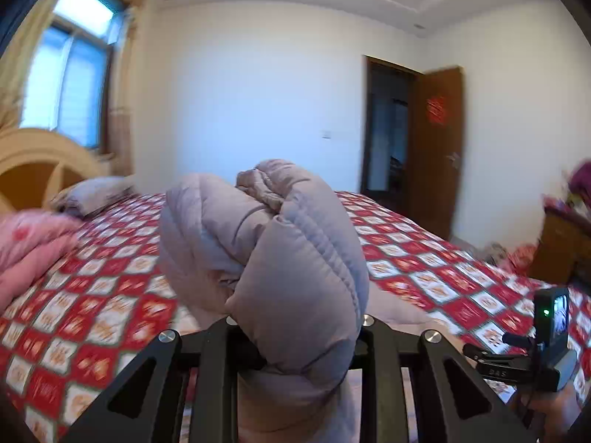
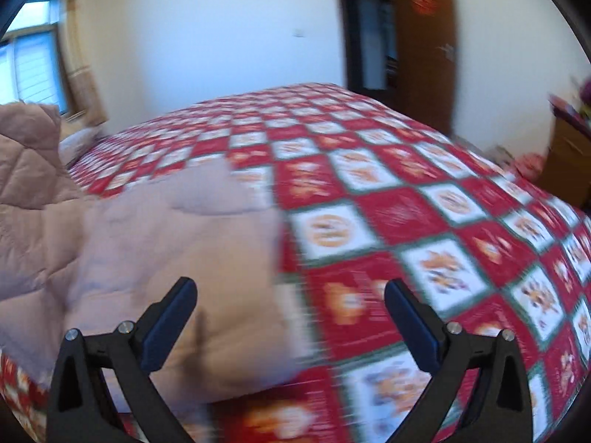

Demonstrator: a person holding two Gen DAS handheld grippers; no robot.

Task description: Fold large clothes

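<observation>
Mauve quilted down coat (image 1: 280, 258) bunches clenched between the left gripper (image 1: 295, 336) fingers; the right gripper (image 2: 291, 313) gapes empty above its spread body; folding looks barely begun.

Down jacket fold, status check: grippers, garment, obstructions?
Left gripper clamped on puffy jacket, lifted. Right gripper open, empty. Jacket partly on bedspread; nothing obstructing.

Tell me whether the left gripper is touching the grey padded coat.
Touching. In the left wrist view, the left gripper is clamped on a bunched fold of the grey padded coat, which bulges out between its jaws.
</observation>
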